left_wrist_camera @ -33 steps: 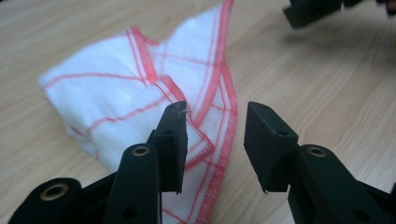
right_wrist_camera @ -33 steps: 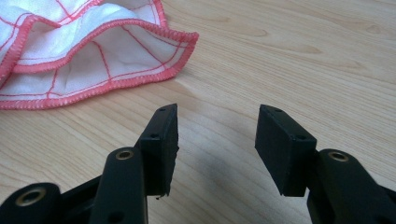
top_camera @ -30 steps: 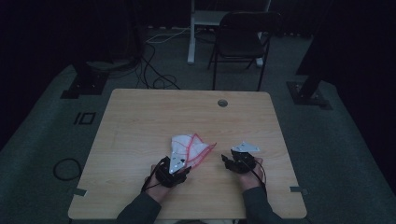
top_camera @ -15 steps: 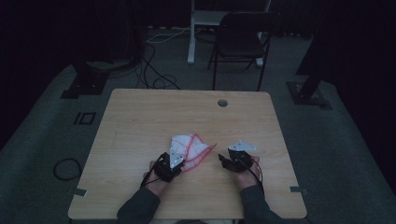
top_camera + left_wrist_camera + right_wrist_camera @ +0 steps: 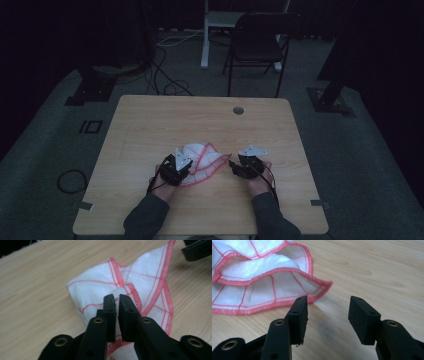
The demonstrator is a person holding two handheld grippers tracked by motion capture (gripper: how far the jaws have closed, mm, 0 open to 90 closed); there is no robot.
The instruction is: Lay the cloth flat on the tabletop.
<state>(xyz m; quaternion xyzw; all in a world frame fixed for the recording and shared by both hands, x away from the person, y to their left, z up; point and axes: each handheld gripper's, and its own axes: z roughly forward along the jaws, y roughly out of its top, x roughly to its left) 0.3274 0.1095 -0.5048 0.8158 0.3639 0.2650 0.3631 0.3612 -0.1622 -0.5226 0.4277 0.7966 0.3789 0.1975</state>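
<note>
The table (image 5: 150, 120) was viewed from above, looking forward and down. Each gripper camera was placed very near the tabletop, along its jaws. The cloth (image 5: 202, 160) (image 5: 100, 290) (image 5: 262, 272) was shared by all views.

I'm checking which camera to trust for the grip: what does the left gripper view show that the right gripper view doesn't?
Left gripper view: the left gripper has its fingers pinched on a raised fold of the white cloth, with the tips of the other gripper at the top right corner.

Right gripper view: the right gripper stands open, with bare table between its fingers and the cloth's red-hemmed corner just beyond the left one, apart from it.

Both: the same red-lined cloth lying rumpled on the wooden table.
</note>
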